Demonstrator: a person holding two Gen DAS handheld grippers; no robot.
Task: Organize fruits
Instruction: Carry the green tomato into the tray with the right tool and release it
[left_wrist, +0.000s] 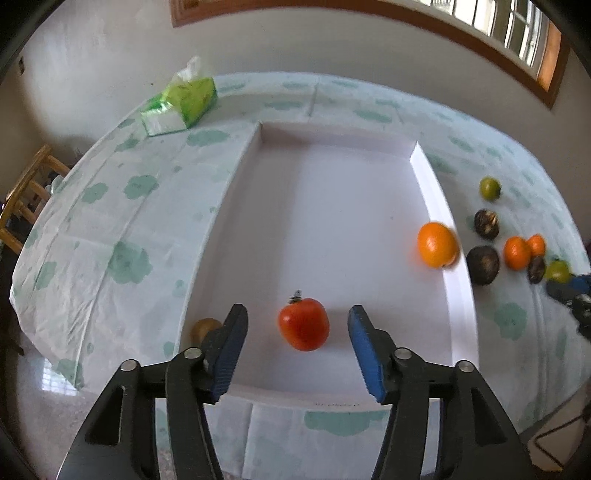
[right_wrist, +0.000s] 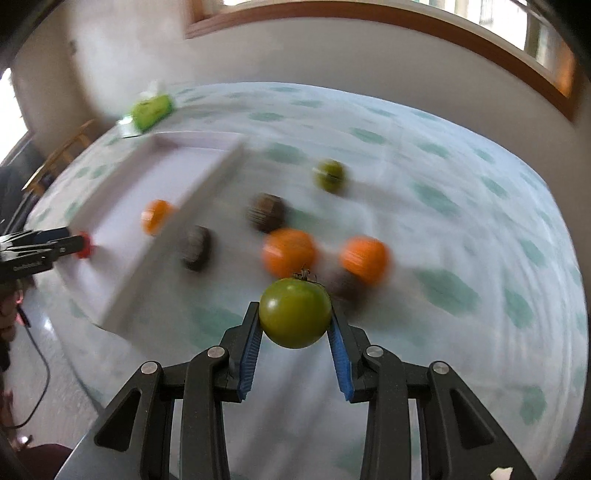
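Both wrist views look down, sharing the white tray (left_wrist: 458, 295) (right_wrist: 177, 236).

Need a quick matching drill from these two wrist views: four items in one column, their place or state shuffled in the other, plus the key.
Items:
1. round red tomato
2. round green tomato
3. large round orange
4. green tissue box

Places or states:
A. on the patterned tablecloth, beyond the tray's far left corner
B. clamped in the right tongs
C. inside the white rectangular tray, by its right wall
D. on the tray floor, between the fingers of the open left tongs, untouched

Pairs: 1-D, 2-B, 3-C, 4-A
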